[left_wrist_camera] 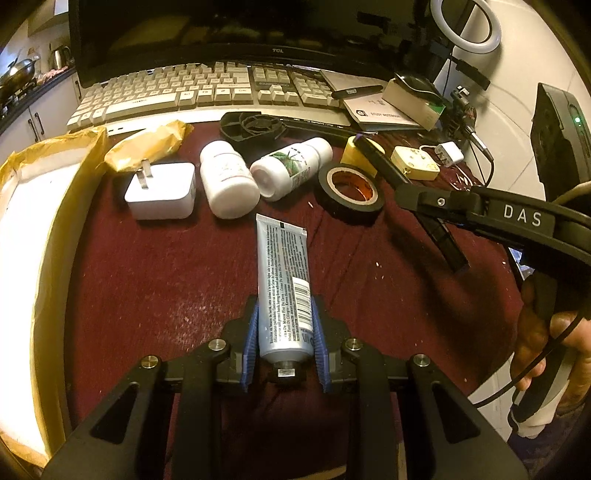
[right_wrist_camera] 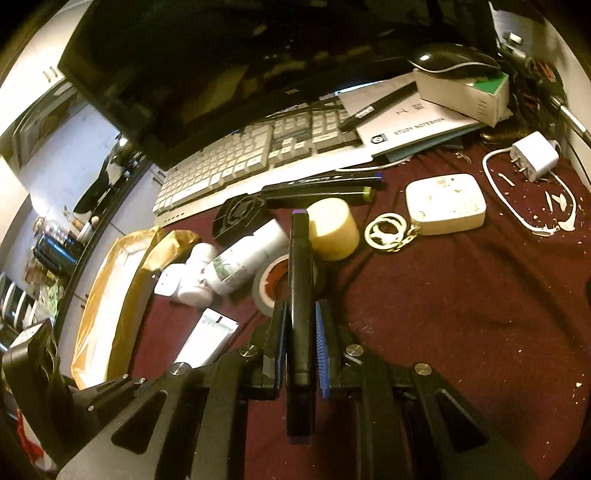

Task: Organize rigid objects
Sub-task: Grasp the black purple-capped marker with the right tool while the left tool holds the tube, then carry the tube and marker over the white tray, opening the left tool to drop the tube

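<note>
My left gripper (left_wrist_camera: pixel 284 332) is shut on the cap end of a silver tube (left_wrist_camera: pixel 282 266) with a barcode; the tube points away over the maroon cloth (left_wrist_camera: pixel 166 288). My right gripper (right_wrist_camera: pixel 301 332) is shut on a long black marker (right_wrist_camera: pixel 300 273) with a purple tip, held above the black tape roll (right_wrist_camera: pixel 271 284). In the left wrist view the right gripper (left_wrist_camera: pixel 413 195) comes in from the right with the marker (left_wrist_camera: pixel 448 247) slanting through it. A white plug adapter (left_wrist_camera: pixel 160 192), a plain white bottle (left_wrist_camera: pixel 227 181) and a green-labelled bottle (left_wrist_camera: pixel 291 166) lie in a row.
A box lined with gold paper (left_wrist_camera: pixel 55 221) stands at the left. A keyboard (left_wrist_camera: pixel 203 88) and monitor (left_wrist_camera: pixel 221 29) close off the back. A yellow cup (right_wrist_camera: pixel 334 229), cream keyring case (right_wrist_camera: pixel 445 205), white charger (right_wrist_camera: pixel 533 155), black fan (left_wrist_camera: pixel 251 125) and notebook (right_wrist_camera: pixel 406 122) crowd the far right.
</note>
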Available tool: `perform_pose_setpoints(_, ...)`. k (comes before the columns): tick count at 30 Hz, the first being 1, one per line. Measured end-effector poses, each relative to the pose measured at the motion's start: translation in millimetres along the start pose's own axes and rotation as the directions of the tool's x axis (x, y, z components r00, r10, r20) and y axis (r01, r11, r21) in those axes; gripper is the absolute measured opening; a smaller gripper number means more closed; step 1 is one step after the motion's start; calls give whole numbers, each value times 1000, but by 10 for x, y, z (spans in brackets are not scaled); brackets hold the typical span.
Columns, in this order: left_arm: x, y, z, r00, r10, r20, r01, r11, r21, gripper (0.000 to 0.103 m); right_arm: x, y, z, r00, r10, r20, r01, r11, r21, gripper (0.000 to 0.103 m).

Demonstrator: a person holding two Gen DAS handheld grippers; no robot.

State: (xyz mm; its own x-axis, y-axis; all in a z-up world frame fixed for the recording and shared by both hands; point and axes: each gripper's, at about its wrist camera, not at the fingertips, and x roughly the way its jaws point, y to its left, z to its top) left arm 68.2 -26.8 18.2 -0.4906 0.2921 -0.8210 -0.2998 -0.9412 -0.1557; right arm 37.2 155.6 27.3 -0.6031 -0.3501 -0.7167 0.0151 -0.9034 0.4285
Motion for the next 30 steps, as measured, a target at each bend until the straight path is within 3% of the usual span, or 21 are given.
perform_pose_setpoints(13, -262, 75, 0, 998, -32, 53, 34, 999, -27, 23, -14, 279, -110, 1000, 27, 8, -26, 998, -64, 13)
perform_pose_setpoints(30, -424, 244, 21, 996, -14, 93, 19, 998, -63, 23, -32, 453, -139, 999, 33, 10, -32, 995, -95, 13)
